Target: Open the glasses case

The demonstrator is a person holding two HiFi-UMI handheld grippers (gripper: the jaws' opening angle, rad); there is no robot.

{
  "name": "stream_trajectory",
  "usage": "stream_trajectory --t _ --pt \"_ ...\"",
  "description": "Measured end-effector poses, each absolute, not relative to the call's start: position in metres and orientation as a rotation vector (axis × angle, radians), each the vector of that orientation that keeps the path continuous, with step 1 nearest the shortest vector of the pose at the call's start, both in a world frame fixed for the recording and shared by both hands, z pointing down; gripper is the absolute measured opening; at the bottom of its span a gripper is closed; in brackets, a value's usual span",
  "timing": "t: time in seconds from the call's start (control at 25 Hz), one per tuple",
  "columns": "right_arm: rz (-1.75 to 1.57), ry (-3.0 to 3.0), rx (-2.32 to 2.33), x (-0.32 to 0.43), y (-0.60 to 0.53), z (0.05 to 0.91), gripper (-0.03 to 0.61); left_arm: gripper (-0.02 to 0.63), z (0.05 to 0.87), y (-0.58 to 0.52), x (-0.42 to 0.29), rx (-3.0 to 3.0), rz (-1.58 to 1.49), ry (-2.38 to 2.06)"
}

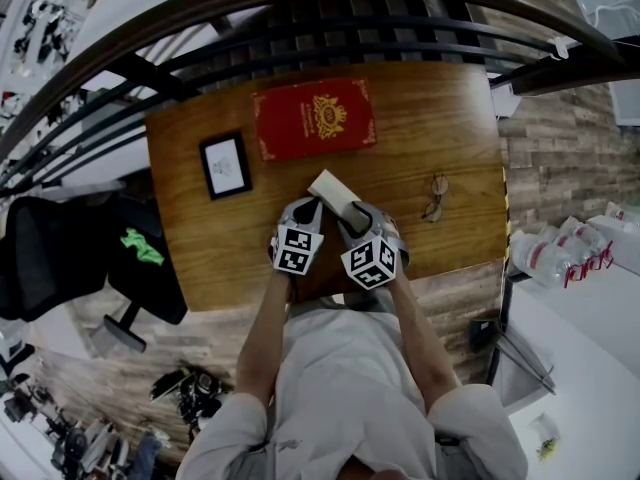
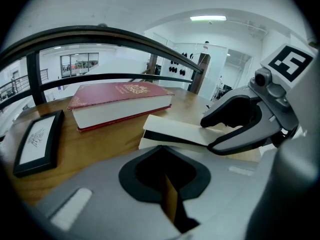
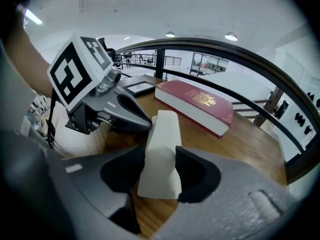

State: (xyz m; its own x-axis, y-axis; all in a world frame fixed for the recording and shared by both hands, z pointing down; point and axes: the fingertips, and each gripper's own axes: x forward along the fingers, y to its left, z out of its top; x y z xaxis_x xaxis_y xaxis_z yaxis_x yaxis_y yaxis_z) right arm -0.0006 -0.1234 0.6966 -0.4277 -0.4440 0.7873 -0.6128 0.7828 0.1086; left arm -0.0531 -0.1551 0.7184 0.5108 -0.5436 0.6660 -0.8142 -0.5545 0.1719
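Observation:
A cream glasses case [image 1: 333, 191] lies on the wooden table [image 1: 200, 248] in front of me. In the right gripper view the case [image 3: 162, 149] runs between the jaws of my right gripper [image 3: 160, 176], and both pads press its sides. The left gripper view shows the lid lifted a little off the case [image 2: 175, 131], with a dark slit under it and the right gripper [image 2: 220, 134] clamped at its right end. My left gripper [image 1: 310, 210] has its tips against the case's left side. Its jaws [image 2: 167, 184] stand almost together with nothing between them.
A red book [image 1: 313, 118] with gold print lies just beyond the case. A small black-framed picture [image 1: 225, 165] sits at the left, and a pair of eyeglasses [image 1: 437, 198] at the right. A dark curved railing [image 1: 330, 28] runs behind the table.

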Motion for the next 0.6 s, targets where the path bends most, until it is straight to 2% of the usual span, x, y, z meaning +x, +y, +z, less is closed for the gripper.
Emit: stream_trajectory --t 0.24,0.6 --pt "0.252 -2.111 0.788 -0.0019 -0.1219 0.6918 0.144 0.02 0.7186 -0.1549 -0.0536 2.285 0.772 -1.112" --pt "0.244 -2.124 0.796 -0.0012 -0.1226 0.6886 0.106 0.02 0.7191 -0.1557 -0.0536 2.285 0.771 -1.113"
